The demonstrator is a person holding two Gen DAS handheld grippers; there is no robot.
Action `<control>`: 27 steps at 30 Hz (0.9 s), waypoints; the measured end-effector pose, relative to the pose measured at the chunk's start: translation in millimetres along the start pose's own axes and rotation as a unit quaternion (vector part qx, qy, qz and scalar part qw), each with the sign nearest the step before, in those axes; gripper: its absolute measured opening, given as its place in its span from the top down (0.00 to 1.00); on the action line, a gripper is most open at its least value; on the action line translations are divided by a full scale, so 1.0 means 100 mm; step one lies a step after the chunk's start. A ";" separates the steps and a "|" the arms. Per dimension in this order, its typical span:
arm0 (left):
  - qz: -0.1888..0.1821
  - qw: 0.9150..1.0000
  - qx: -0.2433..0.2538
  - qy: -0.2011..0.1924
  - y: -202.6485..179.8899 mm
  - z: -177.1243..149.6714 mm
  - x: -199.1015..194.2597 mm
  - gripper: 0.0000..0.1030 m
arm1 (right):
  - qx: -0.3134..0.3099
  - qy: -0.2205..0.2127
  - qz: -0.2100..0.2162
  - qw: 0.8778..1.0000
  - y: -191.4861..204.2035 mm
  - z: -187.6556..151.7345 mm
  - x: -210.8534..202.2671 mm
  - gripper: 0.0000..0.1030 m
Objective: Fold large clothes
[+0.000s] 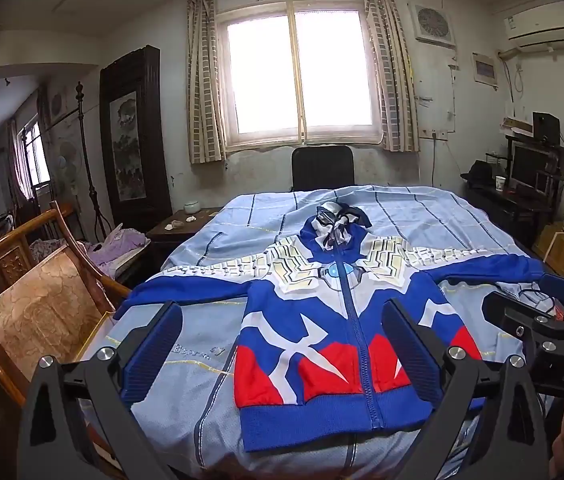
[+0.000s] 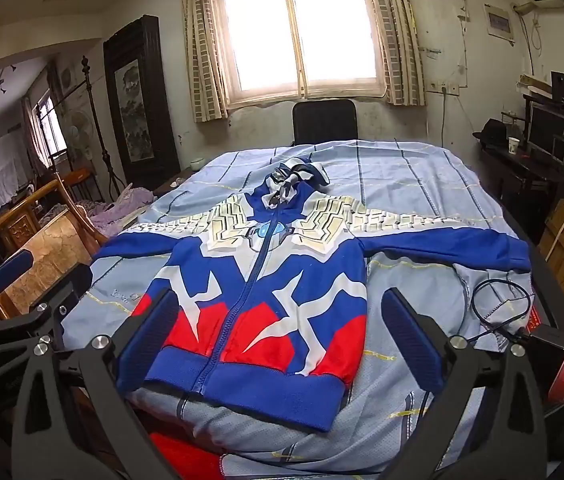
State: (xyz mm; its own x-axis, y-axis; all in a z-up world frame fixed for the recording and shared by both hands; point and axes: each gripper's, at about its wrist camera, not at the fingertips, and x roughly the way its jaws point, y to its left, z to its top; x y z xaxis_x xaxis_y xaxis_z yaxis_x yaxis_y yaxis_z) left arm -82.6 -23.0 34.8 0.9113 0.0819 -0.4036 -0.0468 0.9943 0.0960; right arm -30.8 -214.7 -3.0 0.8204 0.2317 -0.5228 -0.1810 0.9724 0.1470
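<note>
A blue, red and white zip-up hooded jacket (image 1: 322,320) (image 2: 265,288) lies flat and face up on the pale blue sheet (image 1: 410,216) (image 2: 394,176), sleeves spread out to both sides, hood crumpled at the far end. My left gripper (image 1: 282,356) hovers open above the jacket's hem on its left half, nothing between its fingers. My right gripper (image 2: 277,336) hovers open over the hem, nothing held. The right gripper's body (image 1: 542,320) shows at the right edge of the left wrist view, and the left gripper's body (image 2: 21,292) at the left edge of the right wrist view.
A wooden chair (image 1: 37,300) stands close to the left side. A black chair (image 1: 322,166) sits at the far end under the window. A black cable (image 2: 498,308) lies on the sheet by the right sleeve. Desk with monitor (image 2: 542,136) and boxes at right.
</note>
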 end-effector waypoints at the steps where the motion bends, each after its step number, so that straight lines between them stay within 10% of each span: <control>1: 0.001 1.000 0.000 0.000 0.00 0.00 0.01 0.03 | 0.001 0.000 0.000 1.000 -0.01 0.01 0.00 0.04; 27: 0.000 1.000 -0.001 0.005 -0.02 -0.06 0.02 0.03 | 0.003 -0.003 0.001 1.000 -0.02 -0.03 0.00 0.04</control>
State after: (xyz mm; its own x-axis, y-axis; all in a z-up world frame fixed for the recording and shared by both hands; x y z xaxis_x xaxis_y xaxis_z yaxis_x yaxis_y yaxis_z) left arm -82.8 -24.6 27.9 0.9071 0.0826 -0.4128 -0.0477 0.9944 0.0943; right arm -32.0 -216.3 -5.6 0.8228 0.2335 -0.5182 -0.1794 0.9718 0.1530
